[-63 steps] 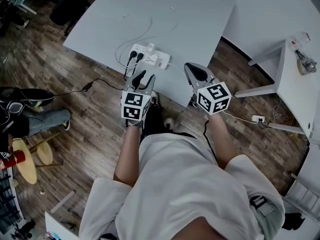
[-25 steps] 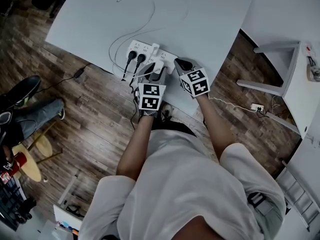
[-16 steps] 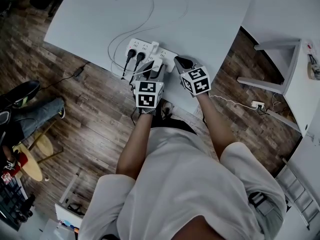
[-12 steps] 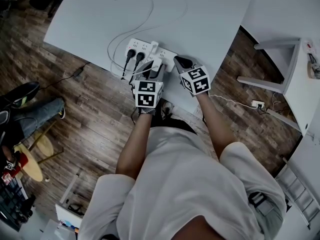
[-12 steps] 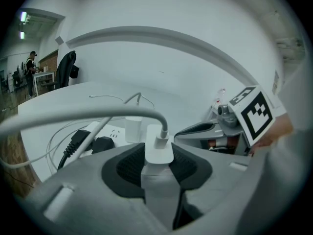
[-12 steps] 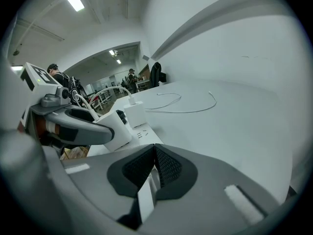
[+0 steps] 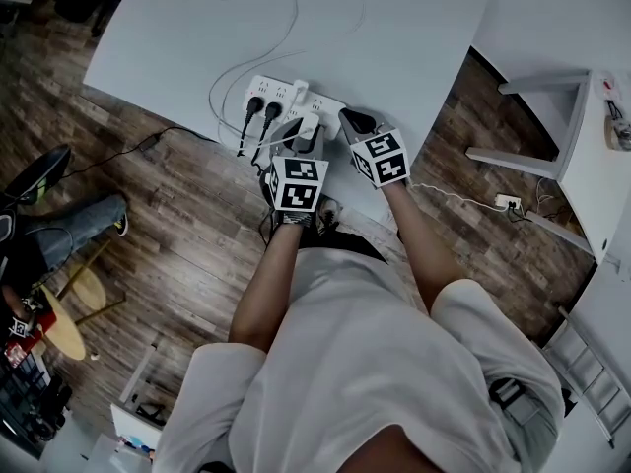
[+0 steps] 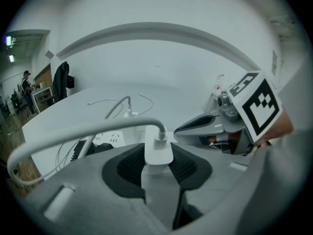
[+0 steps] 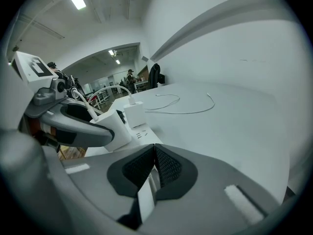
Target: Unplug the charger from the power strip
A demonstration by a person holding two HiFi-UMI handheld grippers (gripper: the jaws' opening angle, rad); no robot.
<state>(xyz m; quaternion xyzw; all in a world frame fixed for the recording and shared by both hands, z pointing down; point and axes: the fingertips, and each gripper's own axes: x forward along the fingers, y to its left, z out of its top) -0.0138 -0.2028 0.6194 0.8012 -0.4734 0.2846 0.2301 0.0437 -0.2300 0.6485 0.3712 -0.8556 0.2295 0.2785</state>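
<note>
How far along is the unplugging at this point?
Done: the left gripper is around the charger, and its jaws have just been closing onto the white body. In hand: that grip, while the right gripper, shut and empty, waits beside the power strip. Left: the pull itself, as the charger still looks seated in the strip.

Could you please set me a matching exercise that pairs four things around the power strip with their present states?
Things:
1. left gripper
2. right gripper
3. black plugs
4. white cable

States:
A. lying in a curve on the table
B. jaws together, nothing between them
C. seated in the power strip
D. closed on the white charger

Pairs: 1-D, 2-B, 3-C, 4-A.

The left gripper's jaws have just been closing on the white charger.
</note>
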